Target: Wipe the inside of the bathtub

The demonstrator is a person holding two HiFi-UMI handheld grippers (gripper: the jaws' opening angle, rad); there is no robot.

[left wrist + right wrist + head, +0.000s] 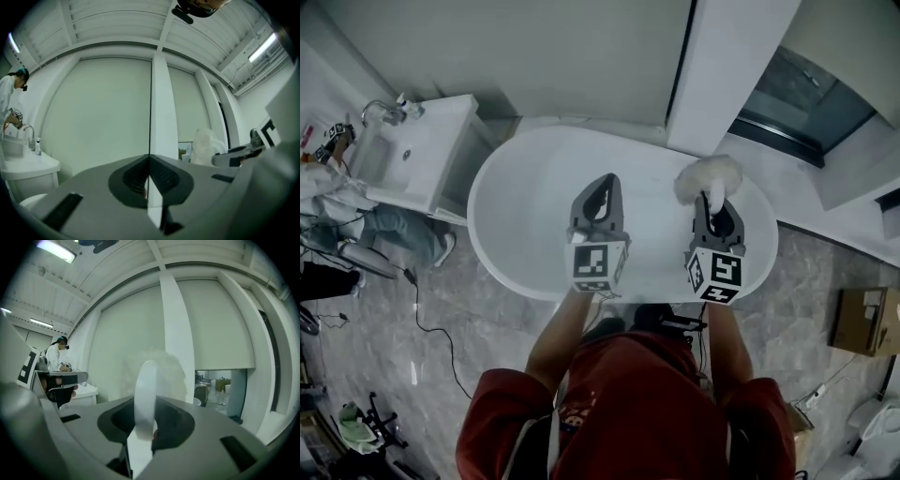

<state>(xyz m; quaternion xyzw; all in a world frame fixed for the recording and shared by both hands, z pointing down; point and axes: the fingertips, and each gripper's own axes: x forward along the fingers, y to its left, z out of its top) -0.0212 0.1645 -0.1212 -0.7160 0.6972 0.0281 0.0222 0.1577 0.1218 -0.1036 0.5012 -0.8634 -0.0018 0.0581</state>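
The white oval bathtub (521, 201) lies below me in the head view. My left gripper (604, 182) hangs over its middle, jaws shut with nothing between them; in the left gripper view the left gripper (149, 158) points at a white wall. My right gripper (713, 197) is over the tub's right end, shut on the white handle (145, 394) of a fluffy white duster (707, 176). The duster's head (161, 370) stands up beyond the jaws. The duster (204, 146) also shows in the left gripper view, at the right.
A white washbasin (420, 159) with a tap stands left of the tub, and a person (328, 187) is beside it. A white pillar (727, 66) rises behind the tub. A cardboard box (862, 321) sits on the tiled floor at right. A cable (431, 323) trails at left.
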